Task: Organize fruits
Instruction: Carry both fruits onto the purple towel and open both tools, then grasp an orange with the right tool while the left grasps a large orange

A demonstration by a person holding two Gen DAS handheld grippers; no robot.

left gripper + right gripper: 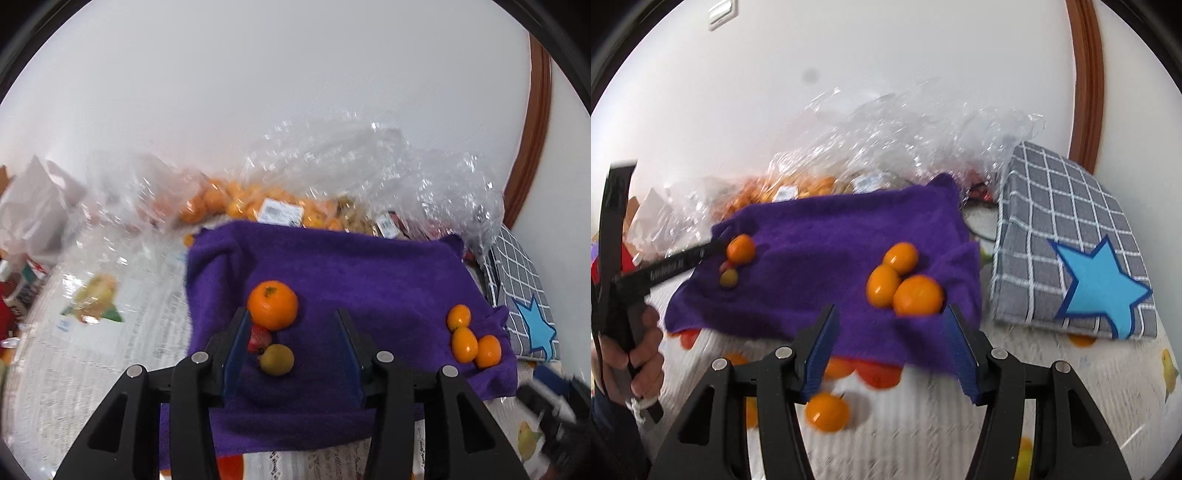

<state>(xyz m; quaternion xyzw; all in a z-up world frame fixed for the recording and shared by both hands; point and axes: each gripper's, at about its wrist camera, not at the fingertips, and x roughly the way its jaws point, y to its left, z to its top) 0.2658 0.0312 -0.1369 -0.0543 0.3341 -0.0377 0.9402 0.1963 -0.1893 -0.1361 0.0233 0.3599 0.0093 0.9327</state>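
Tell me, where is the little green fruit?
The green fruit lies on the purple towel, toward its left side, in the left wrist view. It sits beside the strawberry, below the big orange, between the left gripper's fingers.

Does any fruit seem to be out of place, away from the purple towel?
Yes. One small orange fruit lies on the white tablecloth, in front of the purple towel, near the open right gripper. The other loose fruits sit grouped on the towel, such as the three small oranges.
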